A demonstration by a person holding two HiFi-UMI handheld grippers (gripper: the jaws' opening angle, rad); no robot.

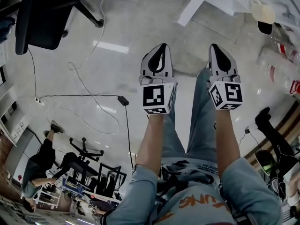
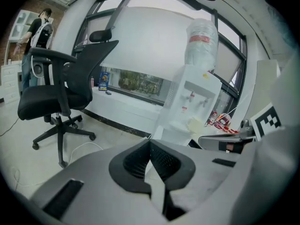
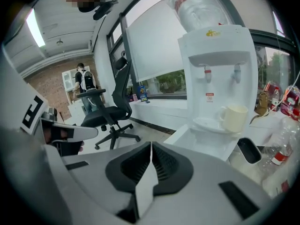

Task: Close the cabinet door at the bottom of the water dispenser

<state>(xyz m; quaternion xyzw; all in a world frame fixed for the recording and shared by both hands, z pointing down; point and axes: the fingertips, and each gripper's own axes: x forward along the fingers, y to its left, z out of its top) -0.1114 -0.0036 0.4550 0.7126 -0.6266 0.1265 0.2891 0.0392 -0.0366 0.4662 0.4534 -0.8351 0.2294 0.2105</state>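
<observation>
The white water dispenser (image 3: 218, 78) stands ahead with a clear bottle (image 3: 194, 6) on top and a cream mug (image 3: 233, 117) on its drip tray. The left gripper view shows it further off (image 2: 190, 104). A white panel (image 3: 185, 137) juts out from its base toward me, apparently the open cabinet door; it also shows in the head view as a white panel (image 1: 193, 4). My left gripper (image 1: 162, 47) and right gripper (image 1: 215, 46) hang side by side over the floor, short of the door. Both are shut with nothing between the jaws, as the left gripper (image 2: 150, 142) and right gripper (image 3: 151, 146) show up close.
A black office chair (image 2: 61, 93) stands to the left on the floor, also seen as a chair (image 1: 44, 13) in the head view. Cables (image 1: 84, 95) trail across the floor. A person (image 2: 40, 29) stands far off at the left. Plastic bottles (image 3: 281, 153) lie right of the dispenser.
</observation>
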